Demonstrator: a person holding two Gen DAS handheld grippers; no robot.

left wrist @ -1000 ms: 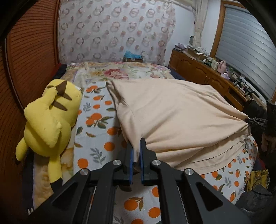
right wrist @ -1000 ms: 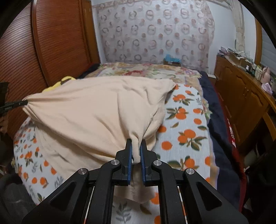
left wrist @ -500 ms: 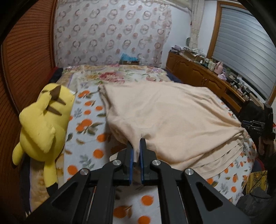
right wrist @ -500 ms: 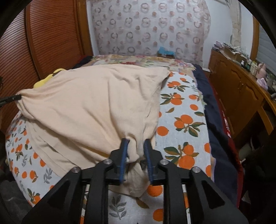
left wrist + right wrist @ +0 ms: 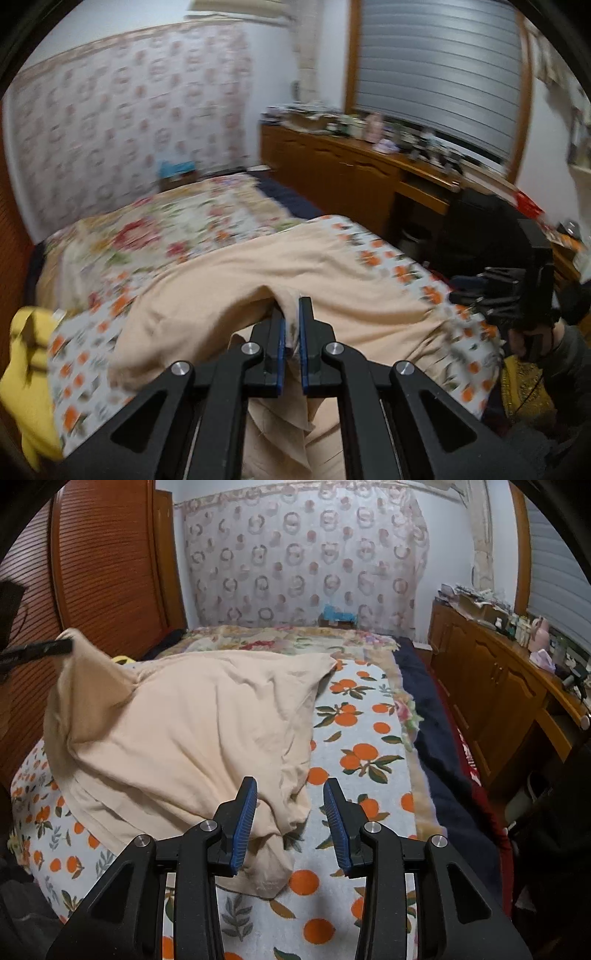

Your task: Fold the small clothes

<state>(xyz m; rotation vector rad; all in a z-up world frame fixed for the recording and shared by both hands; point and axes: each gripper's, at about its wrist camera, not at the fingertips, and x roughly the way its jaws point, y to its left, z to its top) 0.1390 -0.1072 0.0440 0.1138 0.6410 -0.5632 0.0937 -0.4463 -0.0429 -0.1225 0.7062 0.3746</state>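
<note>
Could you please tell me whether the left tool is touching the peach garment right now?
Touching. In the left wrist view, the left tool is shut on a raised fold of the peach garment, with the cloth pinched between its blue pads.

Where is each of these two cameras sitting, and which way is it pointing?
Left wrist: sits on the left gripper, looking along its fingers across the bed toward the window; the fingers pinch the peach cloth, and the right gripper shows at right.
Right wrist: sits on the right gripper, facing the curtain; its fingers stand open over the cloth, and the left gripper's tip holds a raised corner.
Both share the cloth, bed and dresser.
</note>
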